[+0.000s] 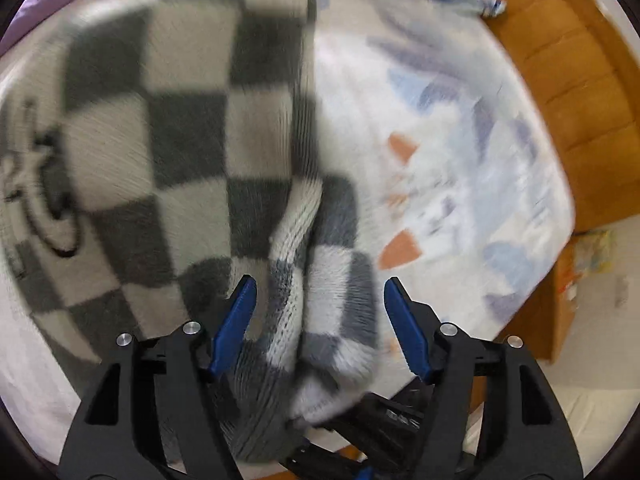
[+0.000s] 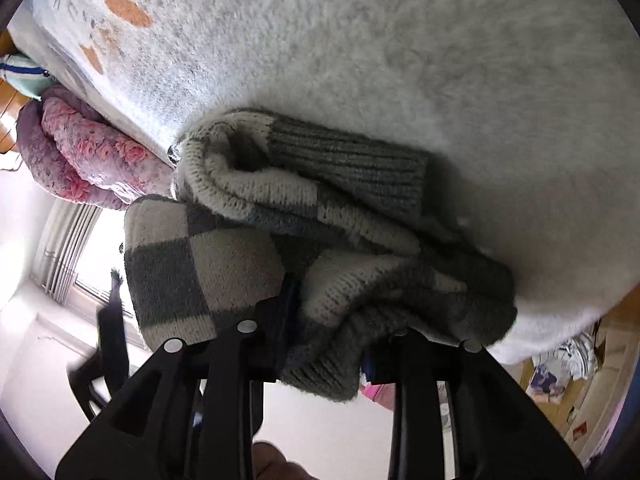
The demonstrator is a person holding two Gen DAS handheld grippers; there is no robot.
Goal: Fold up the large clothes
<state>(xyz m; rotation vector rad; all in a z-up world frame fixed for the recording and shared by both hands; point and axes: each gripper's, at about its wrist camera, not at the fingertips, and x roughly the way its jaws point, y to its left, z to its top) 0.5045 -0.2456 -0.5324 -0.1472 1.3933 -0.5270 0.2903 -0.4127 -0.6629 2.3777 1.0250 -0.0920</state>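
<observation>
A grey and cream checkered knit sweater lies spread on the bed, blurred by motion. A bunched part of it lies between the blue fingers of my left gripper, which stand wide open around it. In the right wrist view the sweater's bunched sleeve with a ribbed grey cuff fills the space between the fingers of my right gripper. The knit hides the fingertips, and the fingers seem closed on it.
The bed has a white fleece blanket with blue and orange prints. A pink floral quilt lies at the bed's far end. A wooden headboard runs along the right. Clutter lies on the floor beside the bed.
</observation>
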